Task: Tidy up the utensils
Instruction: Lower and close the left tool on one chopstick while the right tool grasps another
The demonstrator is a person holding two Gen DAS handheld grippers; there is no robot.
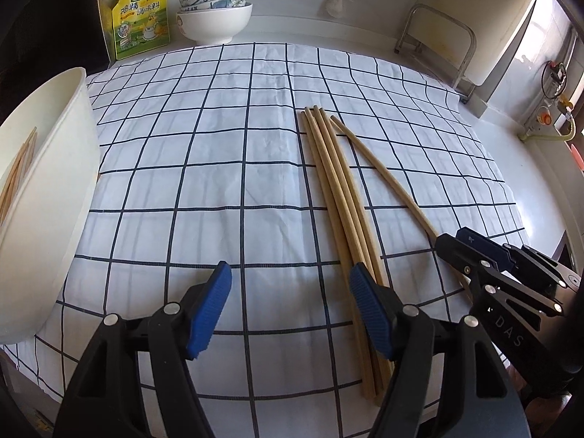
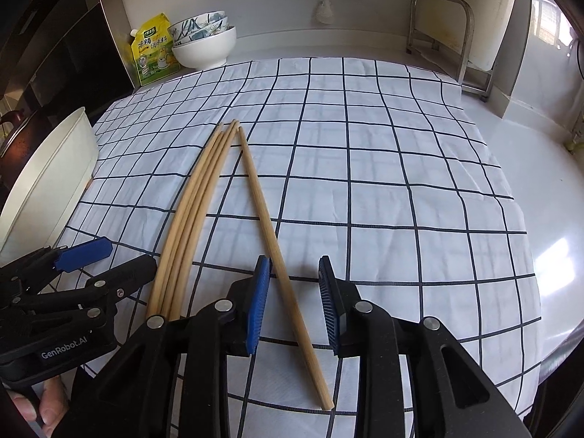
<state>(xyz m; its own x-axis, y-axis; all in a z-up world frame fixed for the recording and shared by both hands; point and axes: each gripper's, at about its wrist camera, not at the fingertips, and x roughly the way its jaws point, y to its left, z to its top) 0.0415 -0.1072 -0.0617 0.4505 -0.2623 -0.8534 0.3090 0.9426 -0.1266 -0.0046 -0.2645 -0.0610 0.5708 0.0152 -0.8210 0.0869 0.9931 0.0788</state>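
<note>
My right gripper (image 2: pixel 294 303), jaws spread, straddles the stray chopstick (image 2: pixel 270 226) to pinch it; my left gripper (image 1: pixel 290 310) waits, spread wide and empty.

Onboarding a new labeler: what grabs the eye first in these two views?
The wooden chopsticks lying on the blue-checked white cloth: four bunched together, one single chopstick splayed off to their right. The right gripper stands open astride that single one, the left gripper open beside the bunch. At far left, a white tub already holds a few chopsticks.
</note>
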